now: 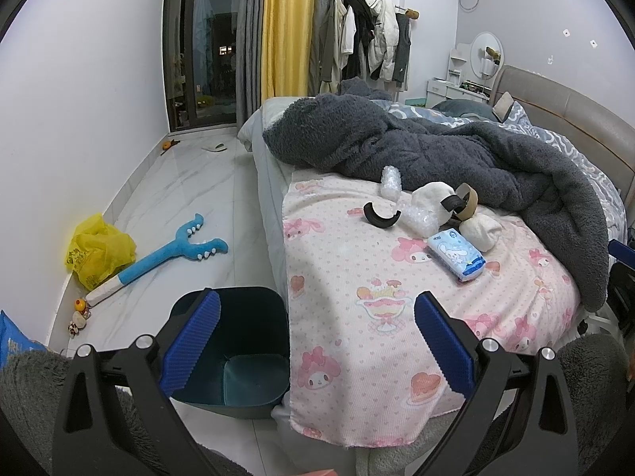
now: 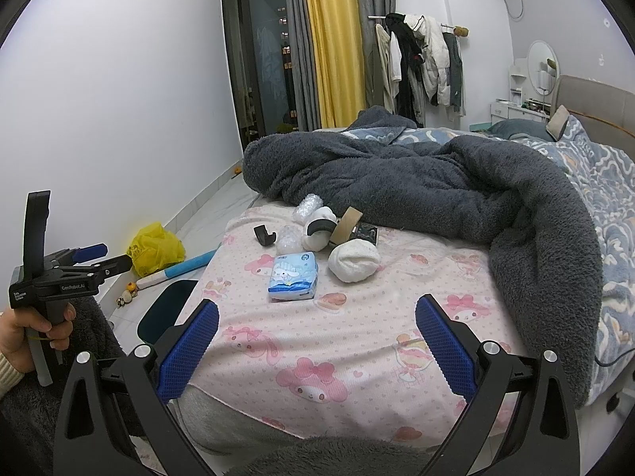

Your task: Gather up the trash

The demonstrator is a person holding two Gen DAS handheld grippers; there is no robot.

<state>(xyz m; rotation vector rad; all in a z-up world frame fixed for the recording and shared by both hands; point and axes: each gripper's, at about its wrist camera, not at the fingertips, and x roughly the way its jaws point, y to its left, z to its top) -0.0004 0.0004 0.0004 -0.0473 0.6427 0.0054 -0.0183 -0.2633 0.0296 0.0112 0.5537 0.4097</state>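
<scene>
Trash lies on the pink cartoon sheet (image 2: pixel 357 341) of the bed: a blue tissue pack (image 2: pixel 293 276) (image 1: pixel 456 253), white crumpled paper balls (image 2: pixel 354 261) (image 1: pixel 482 231), bubble-wrap pieces (image 2: pixel 289 239) (image 1: pixel 391 181), a cardboard tape roll (image 2: pixel 347 222) (image 1: pixel 468 197) and a black curved piece (image 2: pixel 264 235) (image 1: pixel 380 217). A dark teal bin (image 1: pixel 238 341) (image 2: pixel 166 309) stands on the floor at the bed's left. My left gripper (image 1: pixel 317 337) is open and empty, above the bin and the bed edge; it also shows in the right wrist view (image 2: pixel 105 258). My right gripper (image 2: pixel 317 341) is open and empty over the sheet, short of the trash.
A dark grey fleece blanket (image 2: pixel 436 190) is heaped behind the trash. On the floor lie a yellow plastic bag (image 1: pixel 99 252), a blue plush toy (image 1: pixel 170 250) and small toys (image 1: pixel 79 313) by the left wall. A clothes rack (image 1: pixel 369 47) stands at the back.
</scene>
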